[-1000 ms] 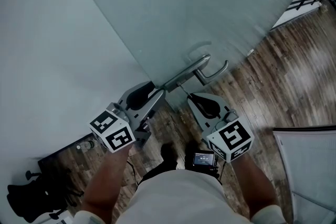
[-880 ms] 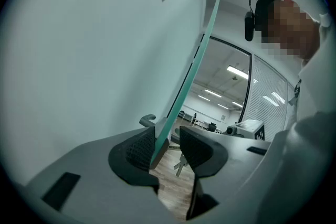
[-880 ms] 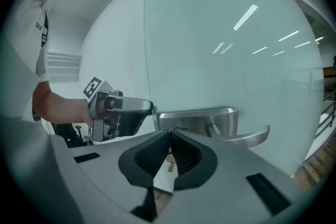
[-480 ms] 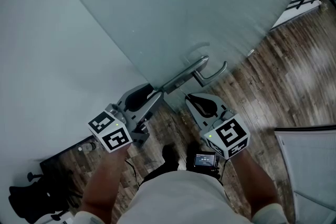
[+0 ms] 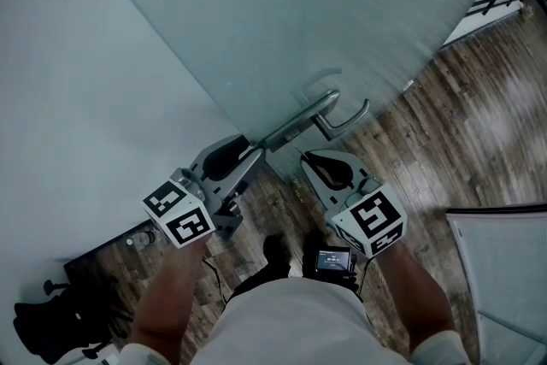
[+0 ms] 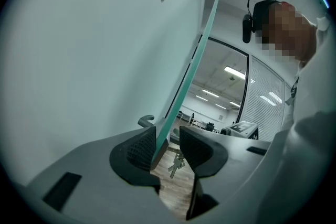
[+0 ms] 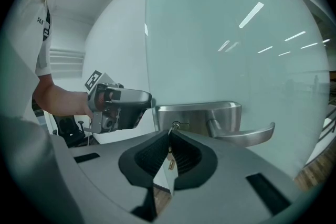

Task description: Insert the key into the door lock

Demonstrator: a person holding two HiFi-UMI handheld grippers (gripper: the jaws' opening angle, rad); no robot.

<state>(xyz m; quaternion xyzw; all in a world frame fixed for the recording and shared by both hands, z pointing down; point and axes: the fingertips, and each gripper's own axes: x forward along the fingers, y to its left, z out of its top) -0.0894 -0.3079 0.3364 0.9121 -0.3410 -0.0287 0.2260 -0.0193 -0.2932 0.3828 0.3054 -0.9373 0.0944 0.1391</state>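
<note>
Pinching the key [image 7: 174, 125] between tightly closed jaws, the right gripper [image 7: 169, 138] sits low and centre in its own view. Spare keys [image 7: 170, 162] dangle below its pads. Just beyond the jaw tips, the key's point meets the keyhole on the steel lock plate [image 7: 202, 115] in the middle of the frame. I cannot tell how deep it sits. The door handle [image 7: 247, 136] sticks out to the right of the plate.

At the bottom of the left gripper view, the left gripper [image 6: 168, 140] has its jaws apart, one on each side of the edge of the glass door [image 6: 186, 81]. The left pad lies against the glass and a gap shows on the right, so it is not clamped on the door.

In the head view both grippers sit in the lower middle, with the lock plate just above them. The door fills the upper frame and the wooden floor [image 5: 461, 124] is at the right.

The step in hand appears to be the insertion itself. The key looks lined up at the keyhole but probably not fully home. The next move likely calls for a straight push along the line of the keyhole, with the blade held square to the slot. The left gripper should close on or brace the door edge so the door does not swing away.
</note>
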